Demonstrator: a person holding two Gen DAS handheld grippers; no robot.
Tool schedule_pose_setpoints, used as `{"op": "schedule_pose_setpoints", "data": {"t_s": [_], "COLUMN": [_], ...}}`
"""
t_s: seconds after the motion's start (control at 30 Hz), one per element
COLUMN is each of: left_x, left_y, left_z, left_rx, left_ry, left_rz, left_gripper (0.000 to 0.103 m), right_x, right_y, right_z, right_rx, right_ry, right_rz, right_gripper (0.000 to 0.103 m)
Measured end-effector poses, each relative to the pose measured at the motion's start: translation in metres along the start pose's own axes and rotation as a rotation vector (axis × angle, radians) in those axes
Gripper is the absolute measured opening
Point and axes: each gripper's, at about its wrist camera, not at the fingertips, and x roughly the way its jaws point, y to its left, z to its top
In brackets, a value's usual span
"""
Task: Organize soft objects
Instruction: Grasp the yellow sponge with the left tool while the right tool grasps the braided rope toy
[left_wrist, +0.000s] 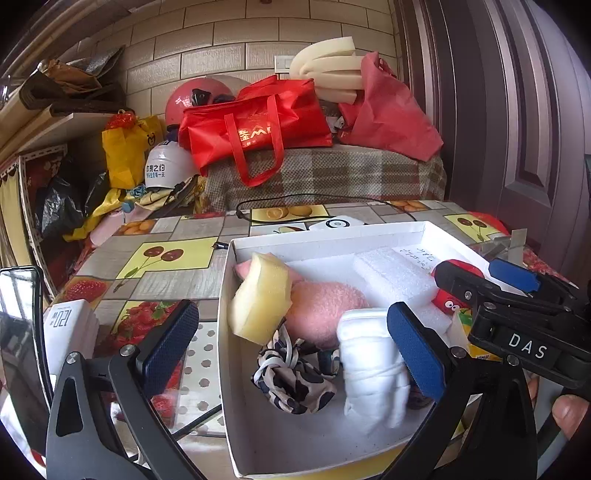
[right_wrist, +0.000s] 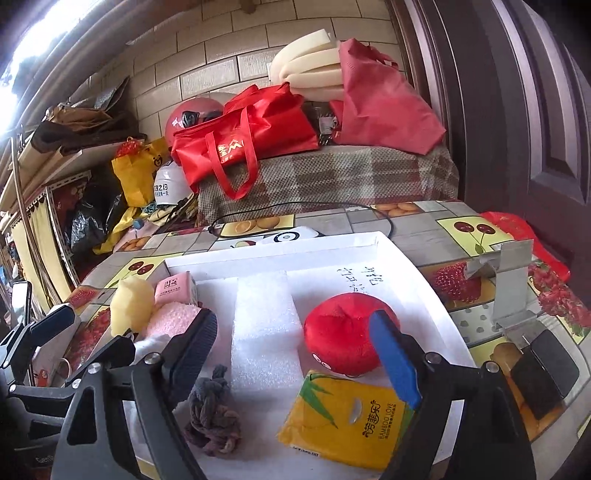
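Both claws gape with nothing between the pads: left gripper (left_wrist: 291, 350), right gripper (right_wrist: 295, 354), over the crowded white box (left_wrist: 325, 236). Yellow tissue pack (right_wrist: 347, 421) reads "BAMBOO LOVE".

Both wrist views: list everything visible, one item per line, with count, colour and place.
box: 1, white, on the fruit-print table
foam block: 1, white, mid-box
sponge: 1, yellow, box left, leaning on pink plush
pink plush: 1, box left
patterned scrunchie: 1, black-and-white, box front left
glove: 1, white, beside the scrunchie
red plush: 1, box right
tissue pack: 1, yellow, box front right
knotted cloth: 1, grey, box front
red bags: 2, behind table
left gripper: open, over box
right gripper: open, over box
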Motion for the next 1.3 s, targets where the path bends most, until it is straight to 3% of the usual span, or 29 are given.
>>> {"op": "schedule_pose_setpoints", "data": {"t_s": [0.2, 0.5, 0.6, 0.7, 0.8, 0.9, 1.0, 1.03, 1.1, 1.17, 1.3], "left_x": [-0.013, -0.042, -0.053, -0.06, -0.073, -0.08, -0.072, -0.068, -0.062, -0.06, -0.071], "left_y": [0.008, 0.005, -0.006, -0.027, -0.046, -0.063, -0.077, -0.081, -0.086, -0.089, -0.085], "left_z": [-0.003, -0.016, -0.024, -0.035, -0.045, -0.052, -0.057, -0.059, -0.062, -0.065, -0.072], "left_rx": [-0.031, 0.022, 0.089, 0.19, 0.286, 0.367, 0.42, 0.435, 0.458, 0.476, 0.498], "left_ry": [-0.051, -0.033, 0.011, 0.098, 0.136, 0.17, 0.233, 0.256, 0.292, 0.316, 0.304], "left_rz": [-0.02, -0.169, -0.25, -0.378, -0.5, -0.545, -0.537, -0.527, -0.512, -0.514, -0.527], "left_gripper": [0.103, 0.103, 0.103, 0.103, 0.103, 0.103, 0.103, 0.101, 0.088, 0.052, 0.048], "right_x": [-0.01, -0.042, -0.053, -0.063, -0.072, -0.078, -0.078, -0.077, -0.079, -0.078, -0.077], "right_y": [0.002, -0.024, -0.037, -0.048, -0.059, -0.071, -0.079, -0.08, -0.077, -0.069, -0.048], "right_z": [-0.003, -0.016, -0.021, -0.027, -0.033, -0.038, -0.044, -0.046, -0.052, -0.056, -0.059], "right_rx": [-0.015, 0.011, 0.033, 0.055, 0.091, 0.14, 0.177, 0.183, 0.18, 0.157, 0.079], "right_ry": [-0.042, -0.028, -0.008, 0.014, 0.025, 0.043, 0.094, 0.118, 0.154, 0.188, 0.23], "right_rz": [-0.024, -0.033, -0.032, -0.03, -0.025, -0.016, 0.009, 0.024, 0.057, 0.095, 0.142], "right_gripper": [0.085, 0.085, 0.085, 0.085, 0.085, 0.085, 0.085, 0.085, 0.085, 0.085, 0.085]}}
